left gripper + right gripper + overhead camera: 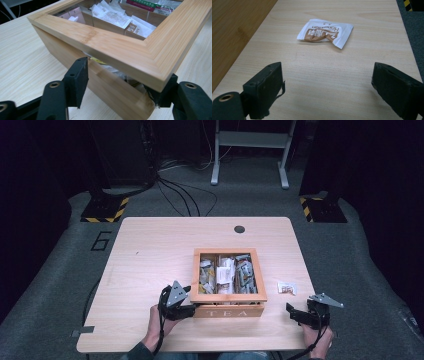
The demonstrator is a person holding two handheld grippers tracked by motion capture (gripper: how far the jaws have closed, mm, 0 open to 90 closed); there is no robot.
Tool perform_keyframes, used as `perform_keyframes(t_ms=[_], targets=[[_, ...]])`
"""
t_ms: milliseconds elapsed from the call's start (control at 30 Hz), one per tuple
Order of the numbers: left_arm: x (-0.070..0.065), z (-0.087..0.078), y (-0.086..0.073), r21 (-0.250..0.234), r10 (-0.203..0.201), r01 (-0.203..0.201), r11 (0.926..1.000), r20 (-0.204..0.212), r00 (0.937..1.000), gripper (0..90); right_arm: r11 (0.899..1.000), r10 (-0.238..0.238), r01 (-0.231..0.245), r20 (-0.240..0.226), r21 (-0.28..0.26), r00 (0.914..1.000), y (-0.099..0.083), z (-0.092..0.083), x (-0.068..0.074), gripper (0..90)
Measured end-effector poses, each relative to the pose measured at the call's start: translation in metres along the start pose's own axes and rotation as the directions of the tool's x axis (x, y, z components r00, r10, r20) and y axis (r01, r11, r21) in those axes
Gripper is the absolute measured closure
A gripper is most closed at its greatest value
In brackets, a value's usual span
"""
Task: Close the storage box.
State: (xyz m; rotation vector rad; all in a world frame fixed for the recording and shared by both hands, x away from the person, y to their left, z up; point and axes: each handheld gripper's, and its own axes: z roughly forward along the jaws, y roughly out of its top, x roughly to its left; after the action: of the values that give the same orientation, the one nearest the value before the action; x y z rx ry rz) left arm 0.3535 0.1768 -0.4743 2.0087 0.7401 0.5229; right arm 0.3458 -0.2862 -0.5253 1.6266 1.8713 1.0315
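- Right now the left tool [189, 304] straddles the near-left corner of the tea box's [228, 311] slightly raised lid [140, 51], jaws apart, not clamping.
- Right tool [295, 314] rests wide open; one sachet [325, 33] waits on the tabletop [150, 250], not yet boxed.

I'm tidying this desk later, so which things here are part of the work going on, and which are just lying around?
In the job:
tea box, its lid slightly raised
left gripper at the box's corner
sachet on the table
right gripper, open, facing the sachet

Lying about:
cables on the floor
grey stand
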Motion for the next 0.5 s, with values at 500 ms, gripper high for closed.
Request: perform_keyframes(t_ms=[500], targets=[[0.006,-0.026,-0.020,0.022,-0.023,0.023,0.9995,-0.009,0.9997,14.7,0.999,-0.024,0.024,0.017,0.027,0.9996,0.001,0.003,0.004,8.8]])
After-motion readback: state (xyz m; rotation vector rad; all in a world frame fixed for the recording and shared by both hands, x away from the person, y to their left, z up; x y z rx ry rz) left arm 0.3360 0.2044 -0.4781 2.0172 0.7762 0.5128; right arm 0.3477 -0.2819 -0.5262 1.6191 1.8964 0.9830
